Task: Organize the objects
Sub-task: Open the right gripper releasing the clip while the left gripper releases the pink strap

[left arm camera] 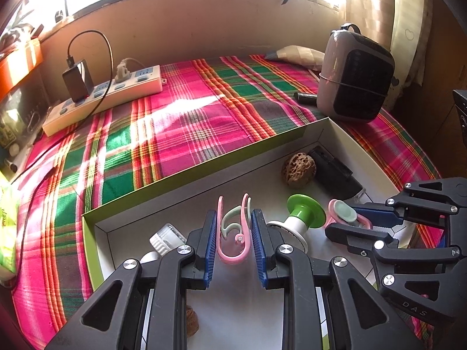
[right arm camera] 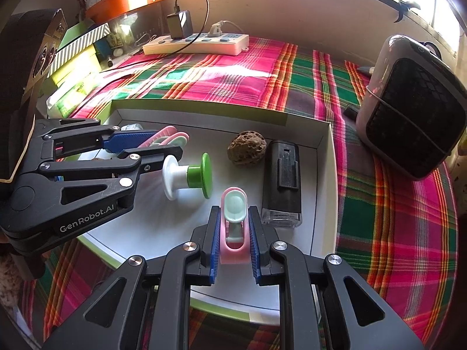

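Gripping one pink-and-mint clip (left arm camera: 233,233) apiece over the white tray (left arm camera: 344,134), the left tongs (left arm camera: 233,240) and right tongs (right arm camera: 233,240) were both clamped shut on theirs, above the plaid-covered table (left arm camera: 181,134).

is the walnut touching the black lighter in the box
Apart. The right wrist view shows a strip of white box floor between the walnut and the black lighter; the left wrist view is less clear there.

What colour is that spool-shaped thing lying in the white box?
The spool-shaped thing is half white, half bright green. It shows best in the right wrist view.
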`<state>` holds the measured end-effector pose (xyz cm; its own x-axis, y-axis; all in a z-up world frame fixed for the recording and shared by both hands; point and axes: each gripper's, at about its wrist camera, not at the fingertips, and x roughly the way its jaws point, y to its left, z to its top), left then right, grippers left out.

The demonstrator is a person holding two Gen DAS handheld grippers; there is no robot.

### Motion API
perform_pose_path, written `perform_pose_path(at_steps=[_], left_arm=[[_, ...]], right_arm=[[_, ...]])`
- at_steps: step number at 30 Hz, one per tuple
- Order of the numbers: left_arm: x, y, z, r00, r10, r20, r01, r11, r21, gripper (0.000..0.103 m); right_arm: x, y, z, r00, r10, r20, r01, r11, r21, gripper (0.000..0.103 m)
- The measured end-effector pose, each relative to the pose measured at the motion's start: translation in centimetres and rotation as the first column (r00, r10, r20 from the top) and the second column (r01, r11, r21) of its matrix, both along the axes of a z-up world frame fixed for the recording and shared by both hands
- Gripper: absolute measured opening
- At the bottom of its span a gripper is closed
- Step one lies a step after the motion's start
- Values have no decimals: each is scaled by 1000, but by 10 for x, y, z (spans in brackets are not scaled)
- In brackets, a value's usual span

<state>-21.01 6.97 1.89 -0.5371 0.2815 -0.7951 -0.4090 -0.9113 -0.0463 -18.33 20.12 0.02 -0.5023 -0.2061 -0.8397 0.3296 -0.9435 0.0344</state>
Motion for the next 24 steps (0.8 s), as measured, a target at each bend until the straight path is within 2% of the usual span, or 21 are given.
perform_pose_path(at_steps=[24], left_arm=[[-4, 1, -3, 1000, 4, 18, -4, 1000, -18, 22]], right_arm=[[0, 0, 0, 1000, -15, -11, 16, 1000, 14, 18]])
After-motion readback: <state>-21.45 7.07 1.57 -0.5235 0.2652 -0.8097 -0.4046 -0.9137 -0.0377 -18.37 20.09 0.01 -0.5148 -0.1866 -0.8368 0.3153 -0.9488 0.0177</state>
